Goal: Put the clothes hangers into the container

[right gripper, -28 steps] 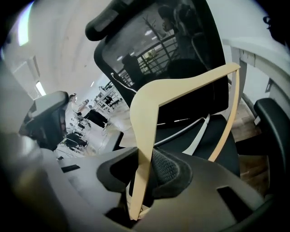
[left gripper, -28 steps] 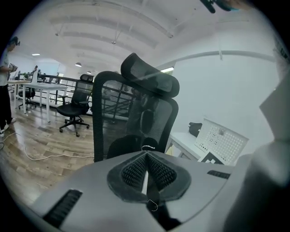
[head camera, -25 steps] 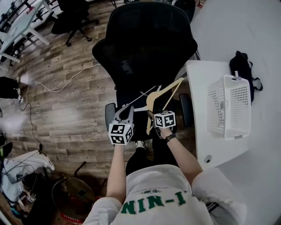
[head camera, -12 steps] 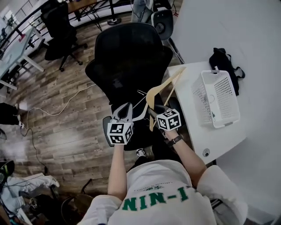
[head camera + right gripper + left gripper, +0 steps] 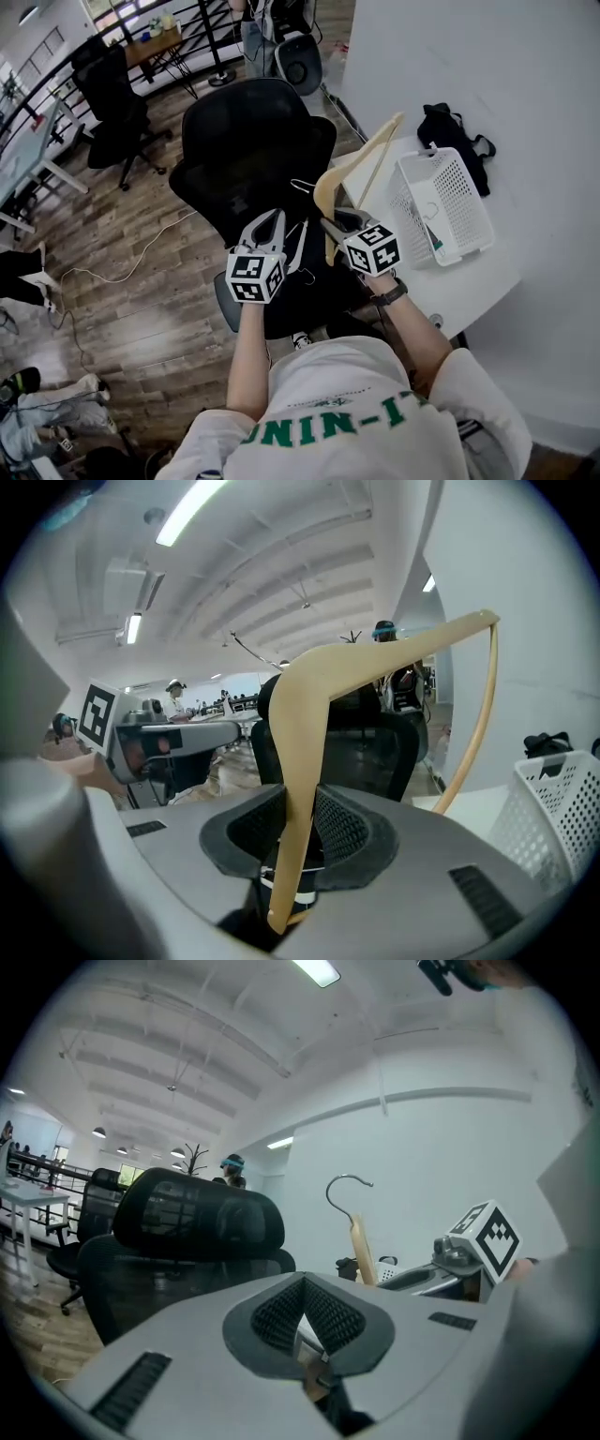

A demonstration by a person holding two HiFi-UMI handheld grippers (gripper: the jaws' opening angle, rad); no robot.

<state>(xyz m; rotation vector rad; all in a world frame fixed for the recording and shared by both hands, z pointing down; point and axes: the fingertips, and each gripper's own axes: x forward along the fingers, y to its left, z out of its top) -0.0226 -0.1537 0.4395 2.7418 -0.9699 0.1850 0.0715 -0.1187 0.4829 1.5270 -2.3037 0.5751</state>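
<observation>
Right gripper view shows right hand-held gripper clamping wooden hanger; left hand-held gripper closed.

The black mesh office chair blocks the way ahead of the left claw and right claw. Its backrest rises in front of them and its seat lies beneath. To the right, the white counter is bare along its near edge. On it stands 1 white perforated plastic basket, mouth open upward, with a black bag just beyond. The pale wooden hanger clamped in the right claw juts up between chair and basket. Left of the chair the wooden floor lies open.
</observation>
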